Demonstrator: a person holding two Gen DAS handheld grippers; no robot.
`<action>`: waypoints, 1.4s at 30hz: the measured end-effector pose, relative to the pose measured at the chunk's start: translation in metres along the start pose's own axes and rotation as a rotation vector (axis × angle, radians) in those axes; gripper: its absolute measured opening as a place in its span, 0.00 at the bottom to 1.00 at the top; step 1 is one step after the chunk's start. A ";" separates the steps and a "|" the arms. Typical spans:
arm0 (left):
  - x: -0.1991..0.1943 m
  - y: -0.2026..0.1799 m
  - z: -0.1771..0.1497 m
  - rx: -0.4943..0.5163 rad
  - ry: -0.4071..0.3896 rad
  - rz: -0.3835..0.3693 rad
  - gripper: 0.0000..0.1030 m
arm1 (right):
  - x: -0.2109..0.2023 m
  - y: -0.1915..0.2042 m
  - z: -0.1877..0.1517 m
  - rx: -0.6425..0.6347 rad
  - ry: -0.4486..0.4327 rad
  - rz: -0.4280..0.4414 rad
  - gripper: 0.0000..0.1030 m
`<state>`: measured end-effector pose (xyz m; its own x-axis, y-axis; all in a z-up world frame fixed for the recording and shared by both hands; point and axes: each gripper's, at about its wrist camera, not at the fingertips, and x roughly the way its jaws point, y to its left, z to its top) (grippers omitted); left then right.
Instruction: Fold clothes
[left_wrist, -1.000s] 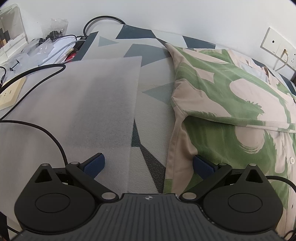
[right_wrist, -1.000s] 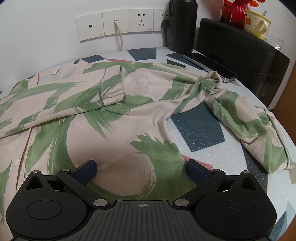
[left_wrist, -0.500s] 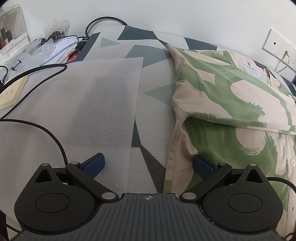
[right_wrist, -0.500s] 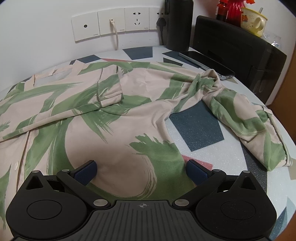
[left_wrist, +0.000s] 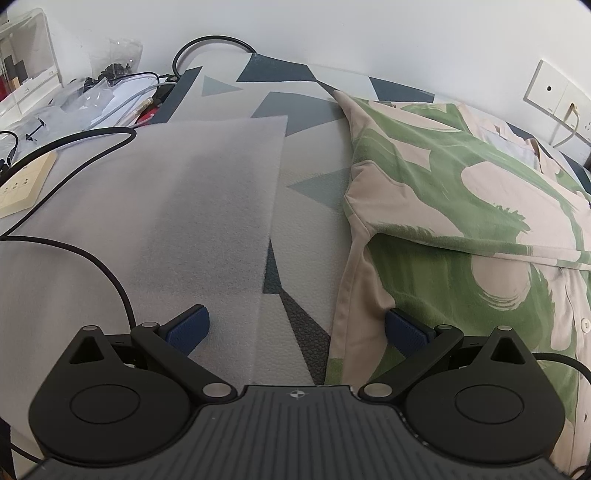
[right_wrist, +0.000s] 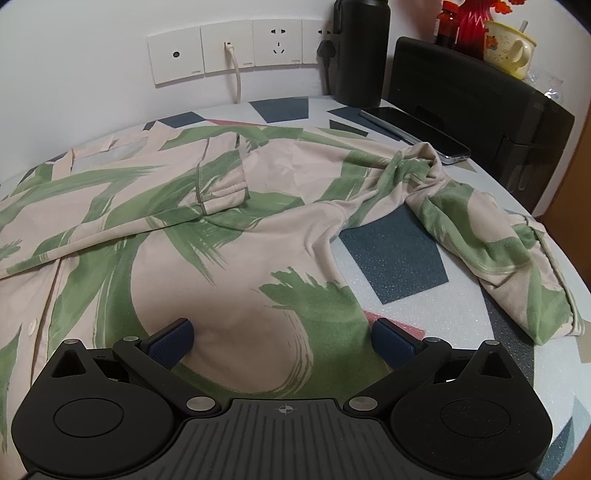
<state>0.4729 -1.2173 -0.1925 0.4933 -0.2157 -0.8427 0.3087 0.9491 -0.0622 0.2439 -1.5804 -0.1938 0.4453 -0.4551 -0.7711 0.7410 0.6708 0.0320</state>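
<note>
**Operator:** Left gripper (left_wrist: 297, 326) status?

**Inspector:** Its jaws are standing wide apart and gripping nothing. One blue pad (left_wrist: 187, 328) is hovering over a grey foam sheet (left_wrist: 192, 206); the other is sitting at the side edge of the shirt (left_wrist: 461, 229). The edge itself is lying between the two pads.

**Operator:** Surroundings, left to right?

**Inspector:** A black cable (left_wrist: 70, 147) is looping across the foam sheet. A clear plastic box (left_wrist: 26, 88) and a tangle of wires are resting at the far left. The patterned table cover (left_wrist: 306, 173) is showing between the sheet and the shirt. The shirt, beige with green brush marks, is lying flat on the right with one sleeve folded across its front.

**Operator:** Right gripper (right_wrist: 282, 341)?

**Inspector:** It is also spread fully and empty, poised over the shirt's lower front panel (right_wrist: 240, 288). The folded sleeve cuff (right_wrist: 221, 184) is lying left of centre; the other sleeve (right_wrist: 498, 243) is trailing, unfolded, toward the table's right edge.

**Operator:** Any legible writing?

**Inspector:** The wall sockets (right_wrist: 229, 50) are carrying small print, too small to read. A white cord (right_wrist: 234, 74) is plugged into one. Further right, a black bottle (right_wrist: 362, 51), a phone (right_wrist: 417, 134), a black case (right_wrist: 480, 103) and a printed mug (right_wrist: 508, 48) are standing.
</note>
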 end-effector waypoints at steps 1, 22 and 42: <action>0.000 0.000 0.000 0.000 0.000 0.000 1.00 | 0.000 0.000 0.000 0.000 0.000 0.000 0.99; 0.000 0.000 0.001 -0.014 -0.001 0.000 1.00 | 0.001 -0.001 -0.001 -0.013 -0.012 0.010 0.99; 0.002 -0.001 0.004 -0.016 0.027 0.005 1.00 | 0.002 -0.001 -0.002 -0.019 -0.014 0.015 0.99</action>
<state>0.4771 -1.2195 -0.1923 0.4729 -0.2052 -0.8569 0.2931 0.9538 -0.0666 0.2434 -1.5808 -0.1967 0.4635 -0.4531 -0.7615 0.7243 0.6888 0.0310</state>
